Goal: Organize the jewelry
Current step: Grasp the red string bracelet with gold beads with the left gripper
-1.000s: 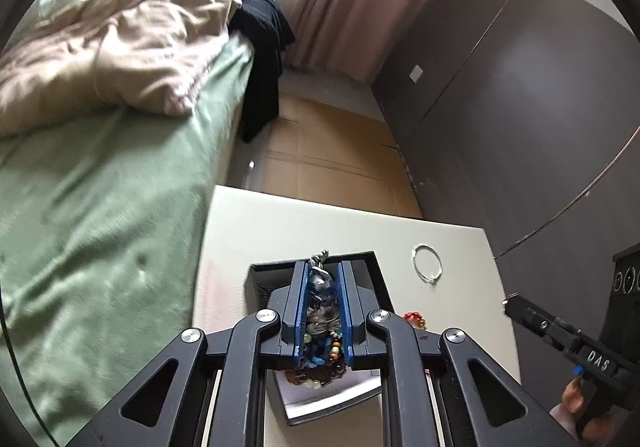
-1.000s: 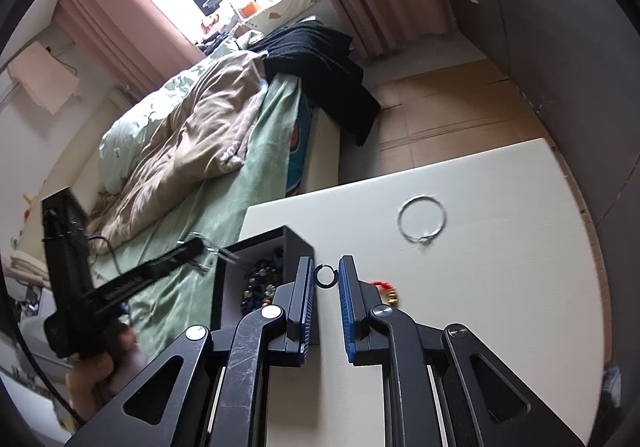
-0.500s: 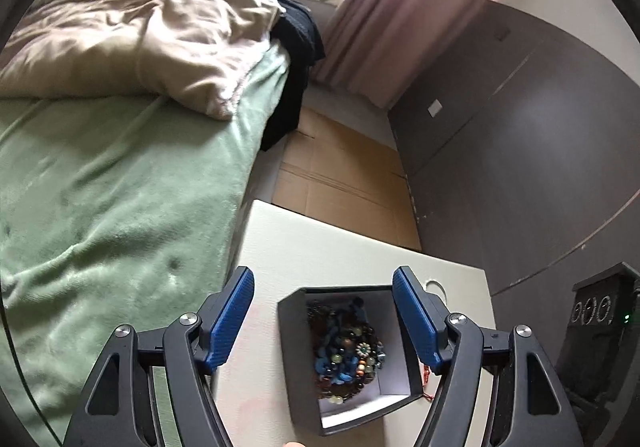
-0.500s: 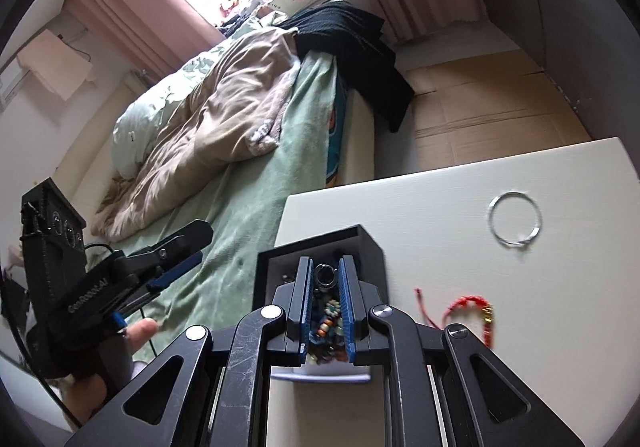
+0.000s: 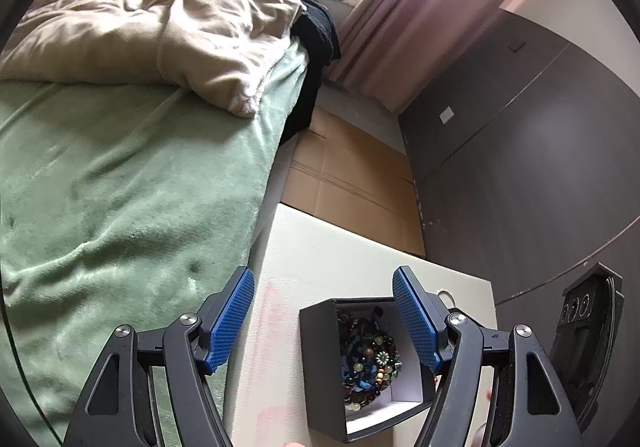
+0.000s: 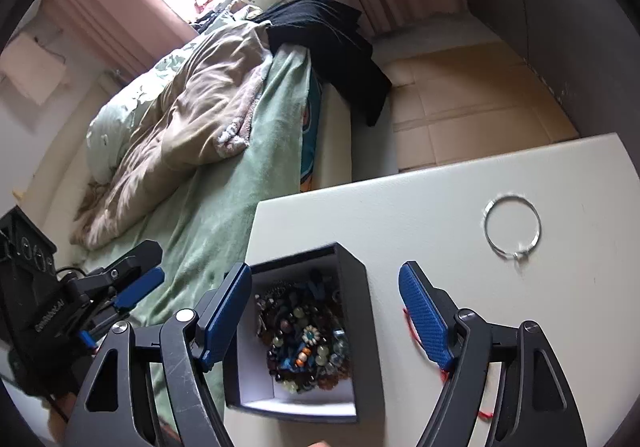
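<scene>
A black open box (image 5: 320, 359) (image 6: 360, 327) with a white inside stands on the white table (image 5: 340, 259) (image 6: 400, 207). It holds a heap of beaded jewelry (image 5: 368, 359) (image 6: 308, 335). My left gripper (image 5: 324, 319) is open and empty, above the box's left part. My right gripper (image 6: 324, 311) is open and empty, straddling the box. A silver bangle (image 6: 512, 227) lies on the table at the right. A red cord (image 6: 412, 327) shows beside the right finger, mostly hidden.
A bed with a green blanket (image 5: 120, 187) and a beige quilt (image 5: 160, 27) lies left of the table. Cardboard (image 5: 352, 175) covers the floor beyond. A dark cabinet (image 5: 540, 147) stands at the right. The left gripper (image 6: 80, 299) shows at the right wrist view's left.
The left gripper opened, dropped the beaded piece into the box and drew back. The right gripper carried a small ring over the box and opened; the ring is no longer between its fingers.
</scene>
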Demonstrator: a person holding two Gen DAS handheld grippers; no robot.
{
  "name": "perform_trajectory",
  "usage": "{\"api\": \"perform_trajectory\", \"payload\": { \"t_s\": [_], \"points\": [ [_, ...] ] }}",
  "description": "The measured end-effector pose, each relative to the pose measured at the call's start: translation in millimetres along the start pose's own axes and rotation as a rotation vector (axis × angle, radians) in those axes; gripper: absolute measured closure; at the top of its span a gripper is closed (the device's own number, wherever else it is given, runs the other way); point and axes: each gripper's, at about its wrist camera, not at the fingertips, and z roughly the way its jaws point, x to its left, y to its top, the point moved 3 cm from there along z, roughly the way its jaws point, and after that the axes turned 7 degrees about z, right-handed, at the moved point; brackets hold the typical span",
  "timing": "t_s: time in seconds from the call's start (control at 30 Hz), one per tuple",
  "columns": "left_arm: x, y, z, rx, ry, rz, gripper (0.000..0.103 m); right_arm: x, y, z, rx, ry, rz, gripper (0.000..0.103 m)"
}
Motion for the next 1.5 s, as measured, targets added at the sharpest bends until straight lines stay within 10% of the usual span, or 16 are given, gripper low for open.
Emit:
{"api": "perform_trajectory", "payload": {
  "t_s": [0.8,1.5],
  "points": [
    [-117.0,-56.5,32.0,0.111,-0.069,0.290,0.031,-122.8,-2.2,-89.2,-0.073,-0.254,0.159,0.027],
    [-191.5,-101.1,114.7,0.359,0.078,0.480,0.072,-206.5,-0.3,-138.2,-0.065,-0.265,0.292,0.027]
  ]
}}
